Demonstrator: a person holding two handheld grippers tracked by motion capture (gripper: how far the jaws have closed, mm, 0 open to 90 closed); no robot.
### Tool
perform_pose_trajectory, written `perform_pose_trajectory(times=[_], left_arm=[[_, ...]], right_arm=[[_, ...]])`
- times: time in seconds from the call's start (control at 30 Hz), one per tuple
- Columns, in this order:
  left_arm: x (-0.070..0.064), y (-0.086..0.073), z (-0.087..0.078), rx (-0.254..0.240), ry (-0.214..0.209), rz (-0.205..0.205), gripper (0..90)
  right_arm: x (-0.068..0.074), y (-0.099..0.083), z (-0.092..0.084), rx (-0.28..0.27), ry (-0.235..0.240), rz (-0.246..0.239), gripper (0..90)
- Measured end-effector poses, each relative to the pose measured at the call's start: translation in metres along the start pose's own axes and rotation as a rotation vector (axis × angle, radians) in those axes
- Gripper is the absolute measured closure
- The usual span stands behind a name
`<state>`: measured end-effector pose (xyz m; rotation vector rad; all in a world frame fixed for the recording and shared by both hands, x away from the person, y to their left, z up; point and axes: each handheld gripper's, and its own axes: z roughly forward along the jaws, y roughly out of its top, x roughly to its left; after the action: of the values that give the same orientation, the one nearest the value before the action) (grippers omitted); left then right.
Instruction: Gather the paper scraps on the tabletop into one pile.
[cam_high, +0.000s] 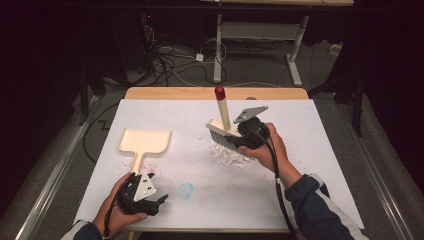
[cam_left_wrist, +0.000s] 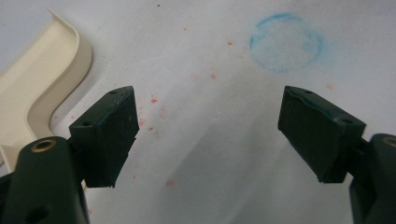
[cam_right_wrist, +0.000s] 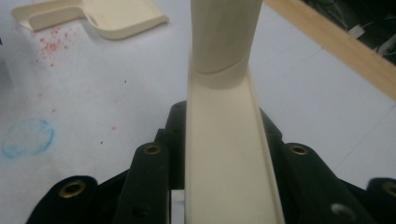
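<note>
A cream dustpan (cam_high: 145, 141) lies flat at the left of the white table cover, handle toward me. Just below its handle, my left gripper (cam_high: 148, 189) is open with nothing between its jaws. In the left gripper view the gripper (cam_left_wrist: 210, 116) hangs over bare cover, and the dustpan (cam_left_wrist: 42, 88) is off to its left. My right gripper (cam_high: 239, 136) is shut on the head of a cream brush (cam_high: 223, 131) whose red-tipped handle stands up. The bristles rest at a pile of white paper scraps (cam_high: 227, 155). In the right gripper view the brush (cam_right_wrist: 224, 140) runs up between the jaws of my gripper (cam_right_wrist: 222, 116).
A faint blue ring (cam_high: 186, 190) and red specks mark the cover near the front. The table's wooden far edge (cam_high: 215, 93) lies behind the brush. Cables and a desk frame (cam_high: 260, 45) stand on the floor beyond.
</note>
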<state>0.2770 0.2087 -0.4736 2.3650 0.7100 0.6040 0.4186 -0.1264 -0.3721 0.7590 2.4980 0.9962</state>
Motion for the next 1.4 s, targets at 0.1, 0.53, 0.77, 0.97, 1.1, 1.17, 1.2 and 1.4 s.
perform_pose_trajectory(times=[0.1, 0.53, 0.77, 0.97, 1.1, 1.17, 1.2, 1.4], left_arm=[[0.000, 0.000, 0.001, 0.003, -0.001, 0.001, 19.7], [0.003, -0.002, -0.001, -0.008, -0.008, -0.003, 19.8], [0.002, -0.003, -0.001, -0.009, -0.013, 0.000, 19.8], [0.001, -0.001, 0.000, -0.005, -0.016, 0.008, 19.7], [0.000, 0.000, 0.000, -0.019, -0.029, 0.003, 19.7], [0.000, 0.000, -0.001, -0.023, -0.027, 0.009, 19.7], [0.000, 0.001, -0.001, -0.023, -0.025, 0.010, 19.7], [-0.001, 0.001, -0.001, -0.017, -0.021, 0.010, 19.7]], right_arm=[[0.002, 0.008, 0.007, -0.050, -0.012, 0.006, 67.7], [0.021, 0.035, 0.088, -0.065, -0.057, 0.035, 67.8], [0.033, 0.024, 0.097, 0.041, -0.095, 0.005, 67.8], [0.032, 0.009, 0.074, 0.100, -0.093, 0.010, 67.8], [0.032, 0.003, 0.059, 0.095, -0.076, 0.019, 67.8], [0.034, -0.001, 0.050, 0.095, -0.069, 0.010, 67.8], [0.035, -0.004, 0.040, 0.077, -0.077, 0.001, 67.8], [0.035, -0.007, 0.014, -0.011, -0.067, 0.006, 67.7]])
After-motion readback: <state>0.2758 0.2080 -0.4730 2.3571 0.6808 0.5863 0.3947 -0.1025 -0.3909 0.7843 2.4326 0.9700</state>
